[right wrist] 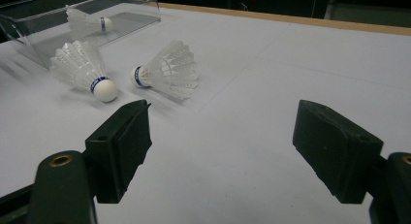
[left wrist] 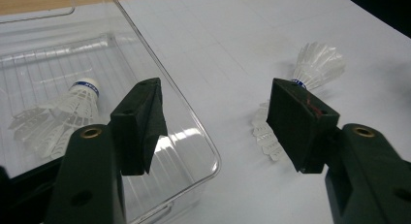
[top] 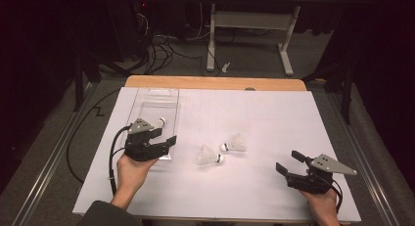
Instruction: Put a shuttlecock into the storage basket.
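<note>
So the left gripper is hovering at the near end of the clear plastic tray, jaws standing wide apart with nothing between them. In the left gripper view its left jaw is sitting over the tray's near corner and the right one is hanging out over the white sheet. One shuttlecock is lying on its side inside the tray, cork end pointing away from the gripper.

The right gripper is resting low by the near right edge of the sheet, also gaping open and holding nothing.

Between the two grippers, two more shuttlecocks are lying on the sheet just beside each other: the nearer shuttlecock and the farther shuttlecock, well apart from the right gripper.
</note>
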A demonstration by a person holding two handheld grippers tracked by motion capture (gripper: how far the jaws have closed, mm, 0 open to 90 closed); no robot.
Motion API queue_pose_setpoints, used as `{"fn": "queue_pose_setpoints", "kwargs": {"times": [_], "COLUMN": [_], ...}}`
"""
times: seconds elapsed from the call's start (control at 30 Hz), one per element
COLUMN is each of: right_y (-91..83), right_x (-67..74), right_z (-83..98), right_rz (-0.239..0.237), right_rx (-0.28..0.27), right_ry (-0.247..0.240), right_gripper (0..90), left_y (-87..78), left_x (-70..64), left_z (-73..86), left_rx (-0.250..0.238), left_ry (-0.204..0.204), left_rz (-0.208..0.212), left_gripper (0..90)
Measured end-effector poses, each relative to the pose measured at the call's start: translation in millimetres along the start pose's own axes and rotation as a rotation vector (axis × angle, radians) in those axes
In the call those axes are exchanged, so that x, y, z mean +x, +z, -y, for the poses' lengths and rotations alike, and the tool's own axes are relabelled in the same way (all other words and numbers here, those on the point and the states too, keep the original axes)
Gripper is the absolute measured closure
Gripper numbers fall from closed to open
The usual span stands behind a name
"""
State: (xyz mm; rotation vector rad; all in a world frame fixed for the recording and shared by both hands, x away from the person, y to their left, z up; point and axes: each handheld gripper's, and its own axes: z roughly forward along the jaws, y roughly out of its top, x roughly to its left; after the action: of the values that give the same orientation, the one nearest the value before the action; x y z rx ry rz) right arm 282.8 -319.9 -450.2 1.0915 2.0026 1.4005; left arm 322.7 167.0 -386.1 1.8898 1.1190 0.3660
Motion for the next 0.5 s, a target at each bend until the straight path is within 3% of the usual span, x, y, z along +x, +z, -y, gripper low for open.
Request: {"fn": "queue_pose_setpoints", "kwargs": {"times": [0.5], "right_y": [0.5], "right_x": [1.1], "right_z": [-0.4], "right_rz": [-0.003], "right_rx": [-0.001], "right_ry": [-0.006], "right_gripper": [21.8], "left_y": [-4.1], "left_x": [-0.3], "left_z": [12.2], "left_rx": [0.0], "left_ry": [-0.01], "left_rz": [0.006], "left_gripper": [38.7]}}
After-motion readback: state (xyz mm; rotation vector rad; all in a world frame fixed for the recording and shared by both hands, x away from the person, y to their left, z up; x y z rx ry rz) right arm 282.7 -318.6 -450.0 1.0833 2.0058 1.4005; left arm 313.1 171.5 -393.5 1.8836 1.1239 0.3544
